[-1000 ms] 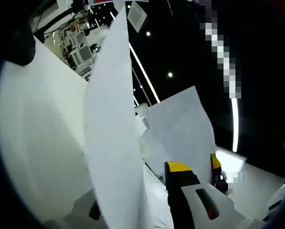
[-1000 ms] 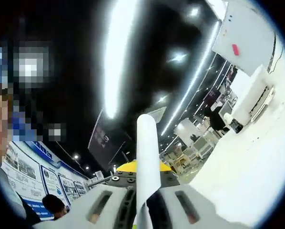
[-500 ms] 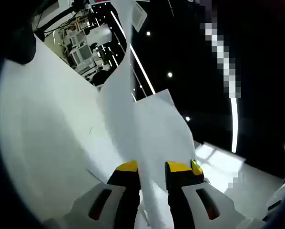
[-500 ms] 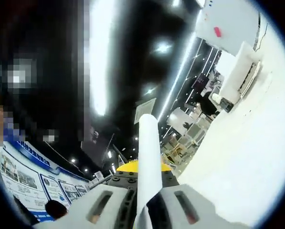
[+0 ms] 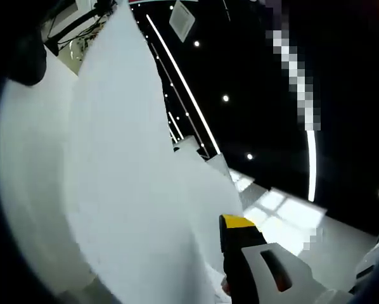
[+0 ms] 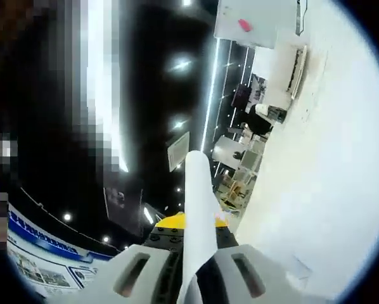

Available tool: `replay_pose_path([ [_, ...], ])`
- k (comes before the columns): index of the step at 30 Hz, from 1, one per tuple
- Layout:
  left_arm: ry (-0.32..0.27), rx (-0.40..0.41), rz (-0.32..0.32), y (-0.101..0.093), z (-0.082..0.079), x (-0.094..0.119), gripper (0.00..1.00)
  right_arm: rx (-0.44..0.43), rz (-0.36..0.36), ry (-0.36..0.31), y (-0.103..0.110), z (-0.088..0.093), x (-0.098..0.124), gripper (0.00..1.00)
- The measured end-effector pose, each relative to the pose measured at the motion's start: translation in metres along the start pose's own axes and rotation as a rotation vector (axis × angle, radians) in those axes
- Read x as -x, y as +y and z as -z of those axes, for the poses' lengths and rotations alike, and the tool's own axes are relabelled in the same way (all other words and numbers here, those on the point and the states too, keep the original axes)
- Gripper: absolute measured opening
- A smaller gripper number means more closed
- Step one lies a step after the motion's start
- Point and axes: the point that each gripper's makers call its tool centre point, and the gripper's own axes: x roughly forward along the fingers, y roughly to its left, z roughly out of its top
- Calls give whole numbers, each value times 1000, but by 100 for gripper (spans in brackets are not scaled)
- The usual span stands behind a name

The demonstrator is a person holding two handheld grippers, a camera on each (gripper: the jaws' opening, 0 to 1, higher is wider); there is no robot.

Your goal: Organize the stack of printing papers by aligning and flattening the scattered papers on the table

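Right gripper (image 6: 191, 253): jaws clamped on the edge of the paper stack (image 6: 198, 202), seen edge-on as a white band rising between them, lifted off the white table (image 6: 329, 190). Left gripper (image 5: 196, 266): 1 yellow-tipped jaw visible at lower right, the other hidden behind a broad white face of the paper stack (image 5: 126, 190) bowing across the left gripper view; apart or closed, cannot tell. Beyond the stack, further white sheet corners (image 5: 205, 164) staggered against a dark ceiling crossed by light strips. Step in hand, as judged: papers gathered and raised from the table for squaring, edges not yet flush. Next move, as judged: lowering of the bundle so that 1 long edge taps the table, with both grips loose enough for sheets to slide level, then laying flat and pressing out the bow. Risk: loose outer sheets slipping free during the tap. Count: 2 grippers, 1 held stack, sheet number too fine to tell, at least 2 offset corners, 1 table.
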Motion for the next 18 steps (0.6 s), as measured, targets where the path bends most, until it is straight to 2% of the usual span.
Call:
replay_pose_path([
  [3, 3, -2, -2, 1, 1, 0, 23, -66, -19, -4, 3, 3, 0, 0],
  [5, 4, -1, -3, 1, 1, 0, 23, -118, -67, -9, 11, 4, -2, 0],
  [9, 3, -4, -4, 2, 0, -1, 23, -194, -91, -2, 15, 10, -3, 0],
  [18, 1, -4, -4, 4, -2, 0, 23, -277, -135, 11, 32, 15, -4, 0],
])
